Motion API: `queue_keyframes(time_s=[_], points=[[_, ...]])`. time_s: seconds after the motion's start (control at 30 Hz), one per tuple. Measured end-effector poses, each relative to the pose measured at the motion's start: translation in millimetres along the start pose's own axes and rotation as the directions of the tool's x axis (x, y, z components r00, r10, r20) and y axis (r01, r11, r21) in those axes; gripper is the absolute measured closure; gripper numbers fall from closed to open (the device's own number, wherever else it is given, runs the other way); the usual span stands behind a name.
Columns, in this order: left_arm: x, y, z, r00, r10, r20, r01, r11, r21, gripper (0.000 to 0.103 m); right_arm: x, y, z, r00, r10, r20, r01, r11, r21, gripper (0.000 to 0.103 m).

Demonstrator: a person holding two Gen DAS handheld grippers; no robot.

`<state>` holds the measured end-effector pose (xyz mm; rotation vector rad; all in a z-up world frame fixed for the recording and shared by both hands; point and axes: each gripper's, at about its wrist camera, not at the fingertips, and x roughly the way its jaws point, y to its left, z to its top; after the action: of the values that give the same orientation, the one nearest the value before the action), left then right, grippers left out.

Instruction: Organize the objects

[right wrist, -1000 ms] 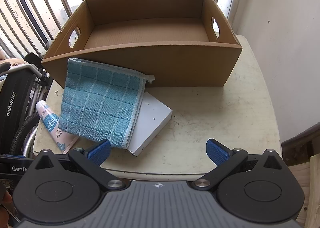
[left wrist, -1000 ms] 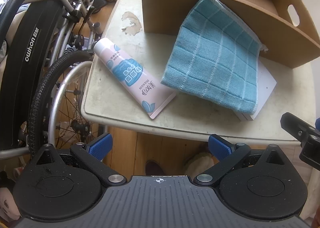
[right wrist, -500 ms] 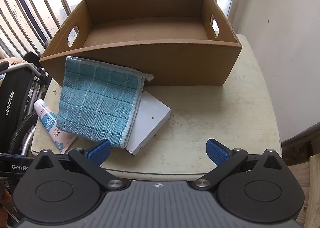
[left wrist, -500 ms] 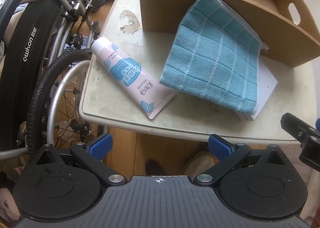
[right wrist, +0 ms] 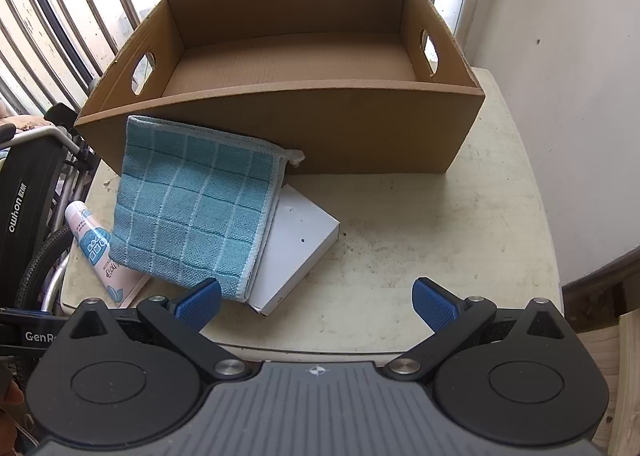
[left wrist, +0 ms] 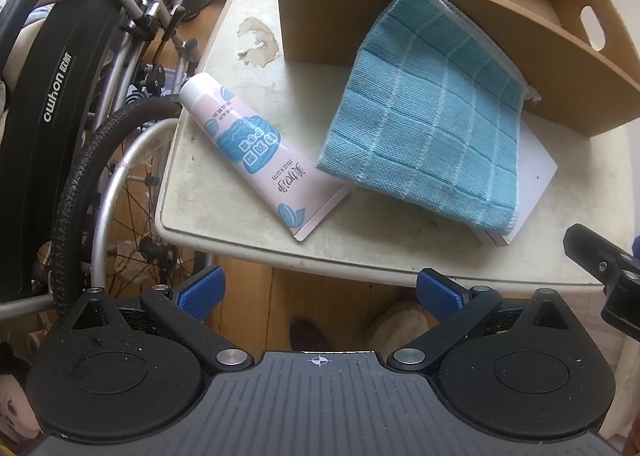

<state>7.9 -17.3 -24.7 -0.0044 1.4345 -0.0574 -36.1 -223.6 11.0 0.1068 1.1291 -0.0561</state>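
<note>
A pink and blue cream tube (left wrist: pixel 256 154) (right wrist: pixel 98 252) lies near the table's left edge. A blue checked cloth (left wrist: pixel 428 112) (right wrist: pixel 192 208) leans against the cardboard box (left wrist: pixel 460 4) (right wrist: pixel 304 128) and covers part of a flat white box (left wrist: pixel 536 180) (right wrist: pixel 296 244). The cardboard box looks empty inside. My left gripper (left wrist: pixel 320 292) is open and empty, just off the table's front edge below the tube. My right gripper (right wrist: pixel 316 302) is open and empty above the table's front edge, near the white box.
A cream table (right wrist: pixel 432 232) carries everything. A black wheelchair (left wrist: pixel 60 128) stands close against its left side. Window bars (right wrist: pixel 60 16) run behind the box, and a white wall (right wrist: pixel 568 76) is on the right. Wooden floor (left wrist: pixel 320 308) shows below the table.
Both grippers have drifted slightly. The table objects sit a little further left in the right wrist view. Nothing was gripped or moved.
</note>
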Motion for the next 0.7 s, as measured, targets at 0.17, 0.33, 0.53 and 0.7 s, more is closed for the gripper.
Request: queue_keyframes(time_s=[0.17,0.33,0.53,0.7], points=[[1,1,3,1.0,0.0,-0.005,0.0,1.0,-0.002,0.001,1,1,2,1.0,-0.001,-0.001,0.001,1.0,-0.001,0.0],[-6,3,5,0.997,-0.034,0.071,0.034,0.999,0.01,0.001,2,3,7,1.0,0.007,0.008,-0.007,1.0,0.0,0.0],[-18,9,17,0.975,-0.099,0.201,0.096,0.995,0.025,0.001,6,-5,16,0.997,0.068,0.043,-0.07,0.997,0.044,0.0],[-25,7,33,0.946,-0.138,0.294,0.126,0.99,0.059,0.002,17,-16,29,0.986,0.157,0.06,-0.162,0.981,0.102,0.001]])
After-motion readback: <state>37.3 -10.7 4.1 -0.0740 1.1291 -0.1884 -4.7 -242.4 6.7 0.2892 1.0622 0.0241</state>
